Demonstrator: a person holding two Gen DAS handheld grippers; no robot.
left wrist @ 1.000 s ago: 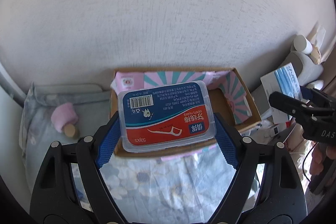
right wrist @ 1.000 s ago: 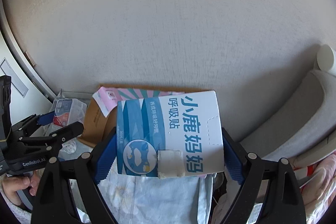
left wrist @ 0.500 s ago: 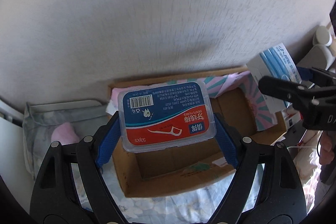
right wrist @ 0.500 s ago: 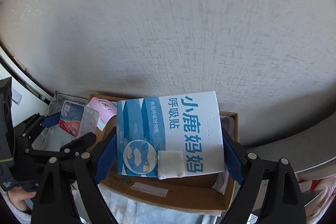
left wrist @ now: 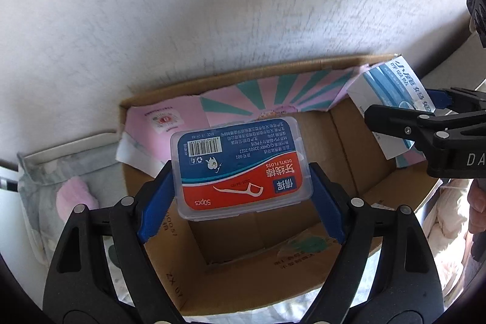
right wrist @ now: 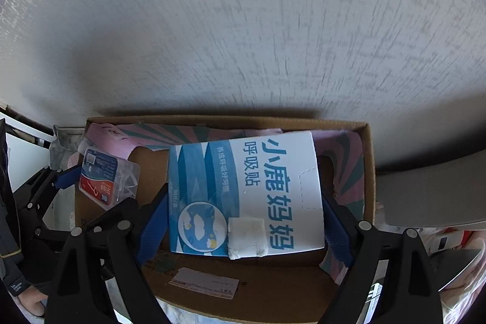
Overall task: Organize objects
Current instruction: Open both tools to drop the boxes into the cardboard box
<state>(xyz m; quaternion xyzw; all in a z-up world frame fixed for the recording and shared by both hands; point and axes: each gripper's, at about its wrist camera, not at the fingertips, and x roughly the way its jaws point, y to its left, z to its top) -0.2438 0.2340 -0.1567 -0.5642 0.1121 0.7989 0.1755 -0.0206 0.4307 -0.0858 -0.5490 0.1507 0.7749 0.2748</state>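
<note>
My left gripper (left wrist: 241, 196) is shut on a clear plastic dental floss box (left wrist: 240, 166) with a blue and red label, held above the open cardboard box (left wrist: 273, 272). The right gripper (right wrist: 244, 217) is shut on a white and blue paper carton (right wrist: 246, 190) with large blue characters and a white pad taped on it, held over the same cardboard box (right wrist: 369, 172). In the left wrist view the carton (left wrist: 391, 99) and the right gripper (left wrist: 425, 123) hang at the box's right side. In the right wrist view the floss box (right wrist: 104, 175) and the left gripper (right wrist: 66, 181) sit at its left end.
A pink and teal printed sheet (left wrist: 273, 102) lines the far wall of the cardboard box. A white textured wall (left wrist: 212, 5) rises right behind it. A pale floral cloth with a pink item (left wrist: 73, 196) lies left of the box. A grey cushion (right wrist: 431, 190) lies to the right.
Both grippers have moved forward and down over the cardboard box, each still holding its item. The box's inside now fills the lower part of both views.
</note>
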